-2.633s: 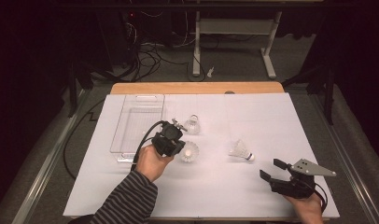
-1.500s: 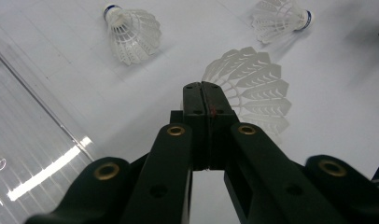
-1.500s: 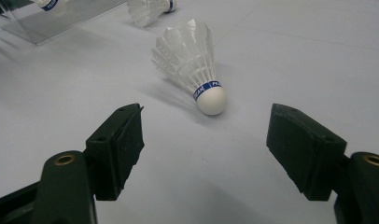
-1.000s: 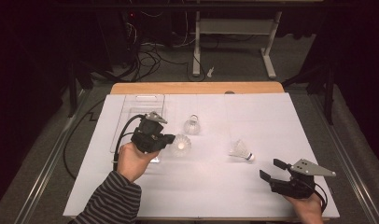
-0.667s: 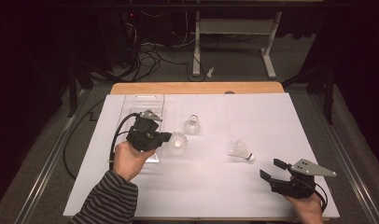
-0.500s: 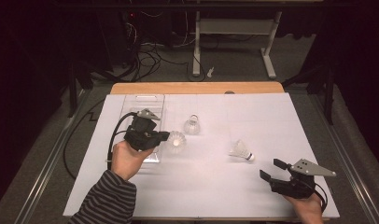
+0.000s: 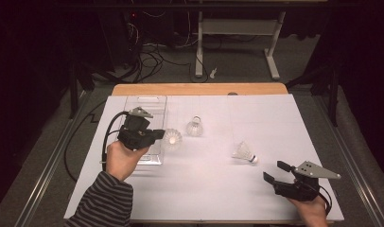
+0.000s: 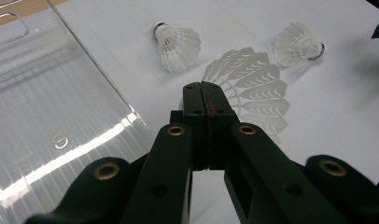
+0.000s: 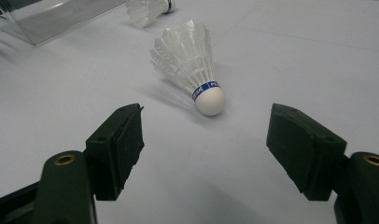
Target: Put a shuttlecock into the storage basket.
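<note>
shuttlecocks (image 7: 172, 138): 3 | clear plastic tray (image 7: 145, 106): 1 | grippers (image 7: 157, 134): 2 | white table sheet (image 7: 256, 113): 1

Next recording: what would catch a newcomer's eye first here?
The left tongs, shut on the feather skirt of a white shuttlecock beside the clear plastic tray at the table's left. Then the right tongs, wide open near the table's front right, aimed at a shuttlecock lying on its side, cork toward them.
</note>
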Action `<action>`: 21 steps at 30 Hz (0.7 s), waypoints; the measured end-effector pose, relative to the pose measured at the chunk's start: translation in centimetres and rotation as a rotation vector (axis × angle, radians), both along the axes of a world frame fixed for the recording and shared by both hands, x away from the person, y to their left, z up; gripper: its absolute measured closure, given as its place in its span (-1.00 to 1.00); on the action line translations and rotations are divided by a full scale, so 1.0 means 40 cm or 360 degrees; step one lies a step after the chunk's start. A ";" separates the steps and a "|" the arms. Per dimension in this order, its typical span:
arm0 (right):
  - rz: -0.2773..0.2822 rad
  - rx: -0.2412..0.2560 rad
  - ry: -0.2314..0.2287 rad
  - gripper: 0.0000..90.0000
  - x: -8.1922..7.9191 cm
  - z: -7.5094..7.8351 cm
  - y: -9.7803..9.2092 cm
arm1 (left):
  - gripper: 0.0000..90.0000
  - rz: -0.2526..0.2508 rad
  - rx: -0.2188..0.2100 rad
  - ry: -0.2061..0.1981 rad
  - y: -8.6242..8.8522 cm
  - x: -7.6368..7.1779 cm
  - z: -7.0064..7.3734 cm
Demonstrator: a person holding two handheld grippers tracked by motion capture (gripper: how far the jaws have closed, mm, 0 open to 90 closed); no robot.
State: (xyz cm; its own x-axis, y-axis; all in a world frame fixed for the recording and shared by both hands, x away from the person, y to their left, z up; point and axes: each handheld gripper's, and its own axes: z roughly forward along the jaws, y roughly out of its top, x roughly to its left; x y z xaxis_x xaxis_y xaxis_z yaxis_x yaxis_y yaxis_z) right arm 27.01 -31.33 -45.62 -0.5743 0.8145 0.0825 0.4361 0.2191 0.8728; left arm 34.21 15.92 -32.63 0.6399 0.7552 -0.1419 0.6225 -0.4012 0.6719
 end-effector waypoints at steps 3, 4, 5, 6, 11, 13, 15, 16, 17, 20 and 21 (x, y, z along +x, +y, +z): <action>-0.0003 0.0000 0.0000 -0.38 0.000 0.000 0.000 | 0.99 0.0022 -0.0007 -0.0012 0.014 -0.001 0.004; -0.0005 0.0000 0.0002 -0.38 0.000 0.000 0.000 | 0.99 0.0033 -0.0006 -0.0015 0.021 -0.001 0.006; -0.0003 0.0002 0.0001 -0.38 0.000 0.000 0.000 | 0.99 0.0042 -0.0006 -0.0016 0.026 -0.001 0.007; -0.0001 0.0000 0.0001 -0.38 0.000 0.000 0.000 | 0.99 0.0054 -0.0006 -0.0019 0.032 -0.002 0.008; 0.0001 0.0002 -0.0001 -0.38 0.000 0.000 -0.001 | 0.99 0.0098 -0.0008 -0.0022 0.059 -0.001 0.014; 0.0002 0.0004 -0.0002 -0.38 0.000 0.000 0.000 | 0.99 0.0118 -0.0012 -0.0025 0.068 0.000 0.015; 0.0002 0.0000 -0.0002 -0.38 0.000 0.000 0.000 | 0.99 0.0129 -0.0012 -0.0027 0.075 0.003 0.014; 0.0002 0.0000 -0.0003 -0.38 0.000 0.000 0.000 | 0.99 0.0141 -0.0015 -0.0027 0.080 0.003 0.013; 0.0001 -0.0001 -0.0002 -0.38 0.000 0.000 0.000 | 0.99 0.0149 -0.0016 -0.0027 0.083 0.004 0.013; 0.0001 -0.0002 -0.0001 -0.38 0.000 0.000 0.000 | 0.99 0.0164 -0.0011 -0.0026 0.091 0.007 0.011; 0.0001 -0.0002 0.0000 -0.38 0.000 0.000 0.000 | 1.00 0.0172 -0.0004 -0.0025 0.094 0.009 0.009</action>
